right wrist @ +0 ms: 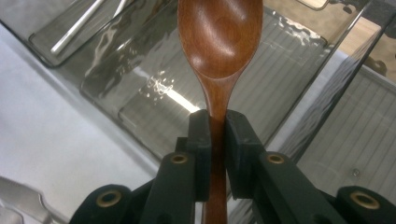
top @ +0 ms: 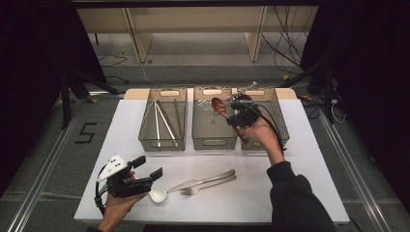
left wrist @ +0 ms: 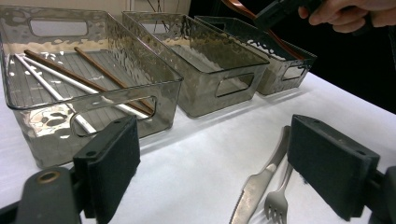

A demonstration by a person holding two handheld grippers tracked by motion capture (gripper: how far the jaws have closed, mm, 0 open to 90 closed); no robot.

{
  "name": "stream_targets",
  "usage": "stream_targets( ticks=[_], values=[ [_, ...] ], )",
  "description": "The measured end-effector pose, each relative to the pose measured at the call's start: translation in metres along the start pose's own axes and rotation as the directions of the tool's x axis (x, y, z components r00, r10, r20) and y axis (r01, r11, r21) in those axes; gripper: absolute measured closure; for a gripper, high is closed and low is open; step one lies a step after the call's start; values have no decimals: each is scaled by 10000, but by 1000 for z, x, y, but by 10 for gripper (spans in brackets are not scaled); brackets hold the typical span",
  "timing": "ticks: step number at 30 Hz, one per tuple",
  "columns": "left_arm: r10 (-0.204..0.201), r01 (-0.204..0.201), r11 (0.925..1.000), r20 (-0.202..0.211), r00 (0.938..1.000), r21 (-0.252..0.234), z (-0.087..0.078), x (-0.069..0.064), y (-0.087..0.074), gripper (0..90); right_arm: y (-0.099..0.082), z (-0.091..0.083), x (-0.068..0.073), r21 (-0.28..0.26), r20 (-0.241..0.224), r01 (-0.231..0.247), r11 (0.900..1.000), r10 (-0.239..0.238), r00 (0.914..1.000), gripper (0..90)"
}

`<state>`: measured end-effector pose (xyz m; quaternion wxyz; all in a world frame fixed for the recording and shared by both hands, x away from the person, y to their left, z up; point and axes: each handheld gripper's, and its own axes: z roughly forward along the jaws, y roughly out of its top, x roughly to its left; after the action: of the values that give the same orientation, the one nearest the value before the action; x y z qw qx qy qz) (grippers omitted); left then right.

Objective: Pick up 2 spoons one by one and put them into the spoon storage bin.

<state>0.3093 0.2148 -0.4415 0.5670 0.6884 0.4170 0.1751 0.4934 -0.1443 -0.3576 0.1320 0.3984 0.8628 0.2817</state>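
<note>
My right gripper (top: 231, 110) is shut on the handle of a brown wooden spoon (top: 217, 105). It holds the spoon in the air over the middle bin (top: 212, 143), near the wall shared with the right bin (top: 282, 126). In the right gripper view the pads (right wrist: 201, 140) pinch the spoon's neck, and the bowl (right wrist: 219, 42) points away over the ribbed bin floor. My left gripper (top: 148, 167) rests low at the table's front left, open with nothing between its pads (left wrist: 112, 163). A white spoon (top: 157, 195) lies just beside it.
A knife (top: 203, 181) and a fork (top: 205, 186) lie side by side on the white table, right of the left gripper. The left bin (top: 163, 143) holds several chopsticks (top: 164, 121), white and brown. All three clear bins stand in a row at the back.
</note>
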Motion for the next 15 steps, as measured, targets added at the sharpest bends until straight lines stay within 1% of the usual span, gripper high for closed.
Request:
stream_targets(
  ticks=[6,8,15],
  values=[
    [0,0,10000,0,10000,12,0,0,0,166,14,7,0,-38,-41,-171,9998,171,9998,820],
    [-5,5,10000,-7,10000,10,0,0,0,166,18,10,0,-49,27,-120,9999,121,9999,819],
    [-21,21,10000,1,10000,-1,0,1,0,166,32,18,-2,-164,39,-417,9990,417,9991,819]
  ],
)
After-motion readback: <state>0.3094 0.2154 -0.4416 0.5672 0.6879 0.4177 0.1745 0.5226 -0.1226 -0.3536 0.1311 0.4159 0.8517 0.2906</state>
